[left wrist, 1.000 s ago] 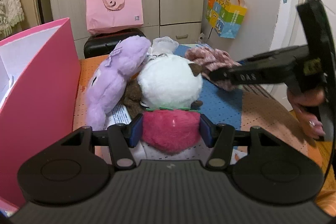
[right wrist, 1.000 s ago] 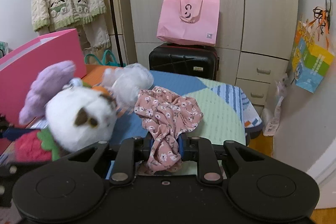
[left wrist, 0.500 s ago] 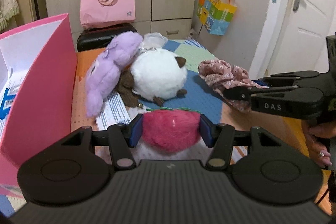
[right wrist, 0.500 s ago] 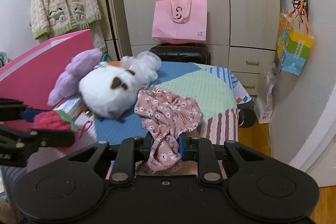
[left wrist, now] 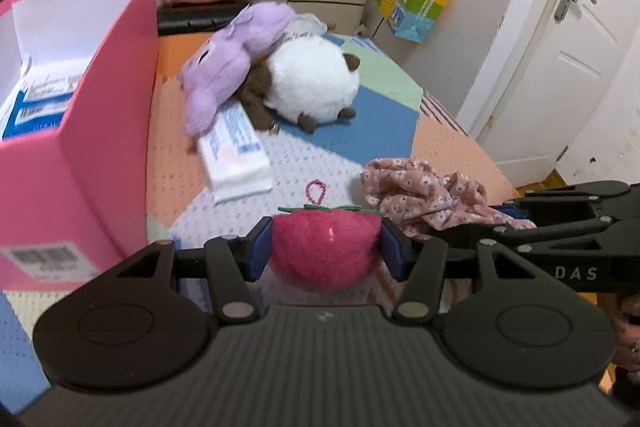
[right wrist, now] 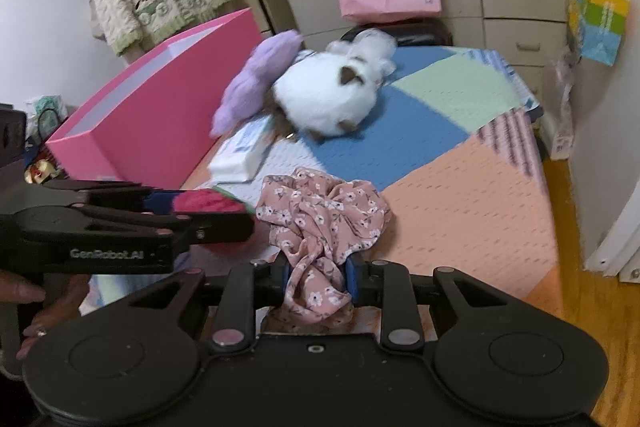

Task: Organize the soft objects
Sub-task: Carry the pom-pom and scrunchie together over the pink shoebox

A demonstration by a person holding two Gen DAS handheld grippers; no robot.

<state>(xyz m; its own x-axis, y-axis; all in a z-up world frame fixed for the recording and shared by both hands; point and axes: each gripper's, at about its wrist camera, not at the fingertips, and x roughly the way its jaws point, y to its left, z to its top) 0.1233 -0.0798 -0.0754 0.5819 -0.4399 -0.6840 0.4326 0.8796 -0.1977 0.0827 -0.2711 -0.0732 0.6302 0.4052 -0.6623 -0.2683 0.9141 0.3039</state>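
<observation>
Right, your left gripper [left wrist: 326, 247] clamps the strawberry plush [left wrist: 325, 247], your right gripper [right wrist: 316, 277], jaws just easing, pinches the floral cloth [right wrist: 320, 223]; the pink box [left wrist: 100, 131] waits at ten o'clock, the purple plush [left wrist: 236, 55] and white plush [left wrist: 312, 83] unsorted at twelve.

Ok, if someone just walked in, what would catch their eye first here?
Probably the pink box standing open at the table's left edge, with the white plush and purple plush piled beside it. Up close, the left tongs grip a pink strawberry plush, and the right tongs hold a floral cloth.
</observation>
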